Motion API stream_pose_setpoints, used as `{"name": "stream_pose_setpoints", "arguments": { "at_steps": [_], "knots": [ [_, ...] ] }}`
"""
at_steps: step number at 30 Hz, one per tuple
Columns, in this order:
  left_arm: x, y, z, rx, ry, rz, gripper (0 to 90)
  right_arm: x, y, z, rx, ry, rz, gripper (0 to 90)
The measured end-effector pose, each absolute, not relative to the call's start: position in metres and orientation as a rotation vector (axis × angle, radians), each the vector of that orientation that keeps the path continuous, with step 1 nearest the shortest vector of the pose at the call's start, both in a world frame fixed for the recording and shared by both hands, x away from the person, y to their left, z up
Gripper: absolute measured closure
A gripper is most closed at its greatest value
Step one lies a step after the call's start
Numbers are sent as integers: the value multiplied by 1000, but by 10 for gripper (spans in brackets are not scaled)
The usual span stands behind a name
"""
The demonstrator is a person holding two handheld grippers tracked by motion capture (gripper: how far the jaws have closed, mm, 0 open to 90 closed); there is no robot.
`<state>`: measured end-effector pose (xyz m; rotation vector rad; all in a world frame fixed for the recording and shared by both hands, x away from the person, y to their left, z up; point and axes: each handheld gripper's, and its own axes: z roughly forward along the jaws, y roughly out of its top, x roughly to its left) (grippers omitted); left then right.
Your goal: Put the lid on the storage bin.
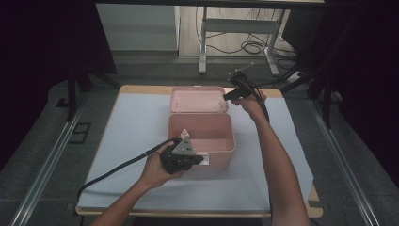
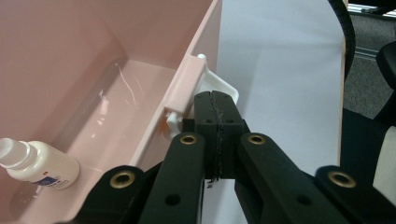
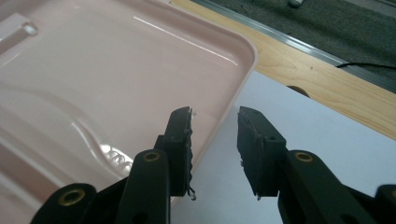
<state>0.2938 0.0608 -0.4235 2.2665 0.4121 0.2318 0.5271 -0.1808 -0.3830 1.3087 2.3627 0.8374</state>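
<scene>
Straddling lid [image 3: 116, 70] rim with part-open right gripper [image 3: 215, 135] | lid lying behind box [image 1: 207, 136], looking light, stiff, slick; gripping at rim edge | left gripper [image 2: 219, 112] closed, pressing against box latch [image 2: 187, 88].

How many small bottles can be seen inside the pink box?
1. A white bottle lies on its side on the floor of the pink box, near one end, as the left gripper view shows. More could be hidden behind the box walls.
</scene>
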Motion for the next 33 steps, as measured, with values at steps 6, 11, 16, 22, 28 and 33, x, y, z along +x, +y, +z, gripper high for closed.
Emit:
{"name": "stream_pose_setpoints", "arguments": {
  "at_steps": [6,11,16,22,28,33],
  "knots": [
    [293,61,-424,2269,411,240,900,537,-180,-390,1353,2350,834,656],
    [293,61,-424,2262,415,236,900,543,-176,-394,1368,2345,825,658],
    [293,61,-424,2262,413,237,900,550,-175,-398,1400,2334,827,660],
    [293,61,-424,2262,411,240,900,556,-174,-404,1447,2323,827,677],
    [293,62,-424,2268,398,243,900,561,-171,-405,1491,2304,843,702],
    [292,61,-425,2256,408,244,900,563,-169,-409,1510,2305,810,710]
  ]
}}
